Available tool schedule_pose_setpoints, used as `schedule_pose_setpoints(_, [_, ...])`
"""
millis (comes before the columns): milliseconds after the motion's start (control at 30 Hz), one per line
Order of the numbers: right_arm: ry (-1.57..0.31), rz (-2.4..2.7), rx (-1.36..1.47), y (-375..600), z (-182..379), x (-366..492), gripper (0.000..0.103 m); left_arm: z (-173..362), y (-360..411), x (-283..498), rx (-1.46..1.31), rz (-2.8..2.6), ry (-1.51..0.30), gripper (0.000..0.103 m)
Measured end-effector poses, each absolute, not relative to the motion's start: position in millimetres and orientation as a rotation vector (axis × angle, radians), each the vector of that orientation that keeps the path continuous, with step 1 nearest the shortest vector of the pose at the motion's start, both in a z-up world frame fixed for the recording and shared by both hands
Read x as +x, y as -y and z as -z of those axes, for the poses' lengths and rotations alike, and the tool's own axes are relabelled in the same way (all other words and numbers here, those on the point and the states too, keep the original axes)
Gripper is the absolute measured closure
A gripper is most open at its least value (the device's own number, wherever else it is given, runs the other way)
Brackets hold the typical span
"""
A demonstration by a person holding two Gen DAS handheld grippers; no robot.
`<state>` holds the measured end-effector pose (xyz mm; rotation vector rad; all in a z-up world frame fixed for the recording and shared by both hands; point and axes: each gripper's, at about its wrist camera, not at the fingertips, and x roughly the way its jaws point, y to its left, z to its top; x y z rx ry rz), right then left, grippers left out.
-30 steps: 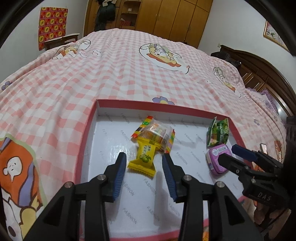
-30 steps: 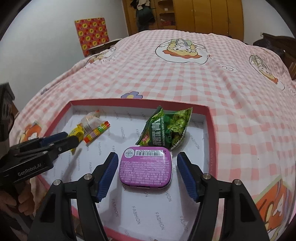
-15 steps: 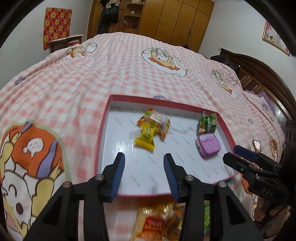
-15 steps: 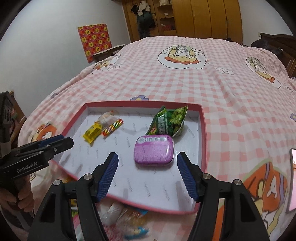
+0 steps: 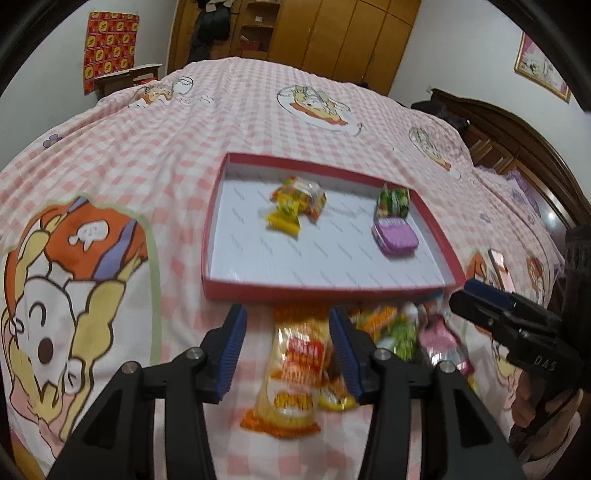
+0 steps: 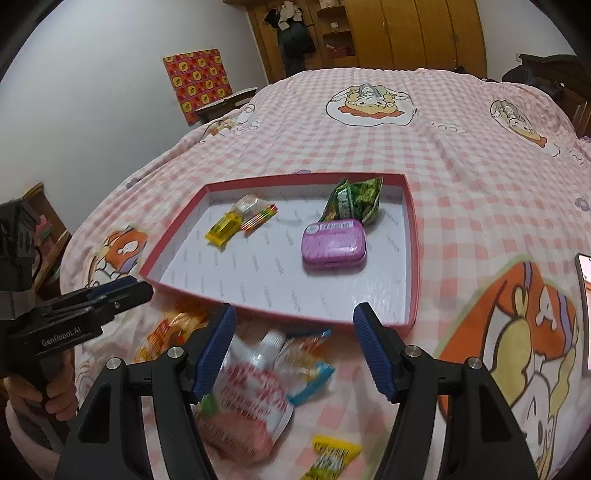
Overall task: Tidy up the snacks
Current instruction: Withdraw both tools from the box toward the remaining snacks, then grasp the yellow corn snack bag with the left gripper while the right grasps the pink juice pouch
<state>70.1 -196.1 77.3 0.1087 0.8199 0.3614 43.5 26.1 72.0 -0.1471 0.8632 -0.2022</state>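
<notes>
A red-rimmed box lid [image 5: 332, 288] [image 6: 413, 258] lies on the bed. It holds a yellow candy [image 5: 282, 218] [image 6: 222, 229], a clear candy pack [image 5: 308, 194] [image 6: 255, 208], a green snack bag [image 5: 394, 201] [image 6: 354, 199] and a purple tin [image 5: 396, 238] [image 6: 334, 245]. Loose snacks lie in front of it. My left gripper [image 5: 288, 354] is open above an orange-and-white snack bag [image 5: 295, 373] [image 6: 170, 332]. My right gripper [image 6: 293, 354] is open above a pink spouted pouch [image 6: 247, 402] [image 5: 443, 339] and a blue-edged packet [image 6: 306, 363].
A yellow packet [image 6: 330, 458] lies at the near edge. A phone [image 6: 585, 291] [image 5: 500, 267] lies on the bed right of the box. Pink checked bedspread all round; wooden wardrobes [image 6: 406, 33] and headboard [image 5: 517, 136] beyond.
Both grippers have pulled back out of the box toward me, leaving the yellow candy and purple tin inside. The pile of loose snacks in front of the box has come into view.
</notes>
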Motion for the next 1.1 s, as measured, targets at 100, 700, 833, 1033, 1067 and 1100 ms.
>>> schedule_pose_setpoints(100, [-0.828,-0.37,0.115,195,-76,60,0.035,-67,-26,35,-0.143,0.199,-0.872,0.054])
schedule_pose_setpoints(700, [-0.853,-0.413,0.19,195,-77,24,0.032,-39,-22,26,-0.094,0.164,-0.914,0.051])
schedule_pose_setpoints(833, [-0.876,-0.424,0.19,190,-71,22,0.032,-38,-23,27,-0.087,0.145,-0.901,0.051])
schedule_pose_setpoints(1033, [-0.895,-0.449,0.196,183,-63,20,0.031,-31,-16,30,-0.06,0.164,-0.917,0.051])
schedule_pose_setpoints(1067, [-0.897,-0.452,0.195,182,-62,20,0.031,-29,-14,30,-0.055,0.166,-0.924,0.051])
schedule_pose_setpoints(1100, [-0.9,-0.457,0.195,181,-61,19,0.03,-27,-12,30,-0.048,0.164,-0.927,0.051])
